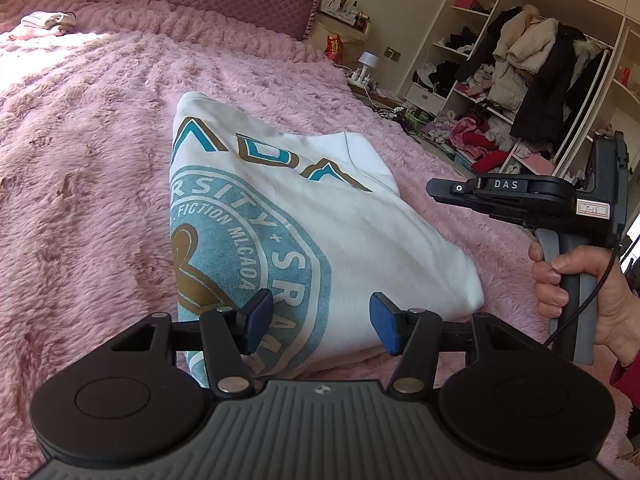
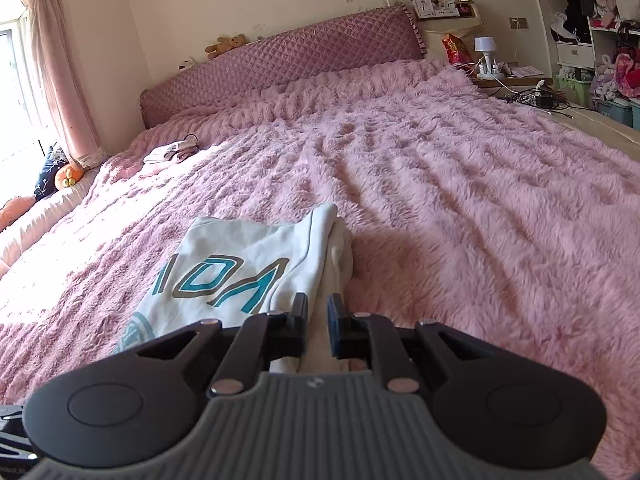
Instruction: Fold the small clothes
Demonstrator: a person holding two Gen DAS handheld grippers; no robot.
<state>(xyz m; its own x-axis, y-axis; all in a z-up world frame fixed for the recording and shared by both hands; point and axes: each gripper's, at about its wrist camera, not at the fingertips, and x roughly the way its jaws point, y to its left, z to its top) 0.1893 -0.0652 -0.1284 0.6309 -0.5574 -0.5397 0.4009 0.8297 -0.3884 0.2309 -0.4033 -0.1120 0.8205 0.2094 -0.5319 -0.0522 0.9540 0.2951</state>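
The left gripper sits nearest, its blue rubbery pads spread wide with nothing between them, poised low over the near edge of the white sweatshirt, probably so it can come down on the hem for the next fold. The right gripper has its fingers drawn close, a narrow gap left between the pads; it seems to be above the garment's stacked right-hand edge, and whether any cloth is pinched there cannot be told. In the left view that same tool hangs clear above the bedspread to the right of the sweatshirt, held in the person's hand by a grey handle. The sweatshirt lies near the foot of the bed, already doubled into a rough rectangle, print side up; its fabric looks like soft, thick cotton knit with a rounded fold line and layered edges, bearing a teal round emblem and teal-and-brown letters. Beneath it spreads a long-piled pink plush blanket, shaggy and rumpled, likely to grip cloth rather than let it slide. A quilted mauve headboard closes the far end.
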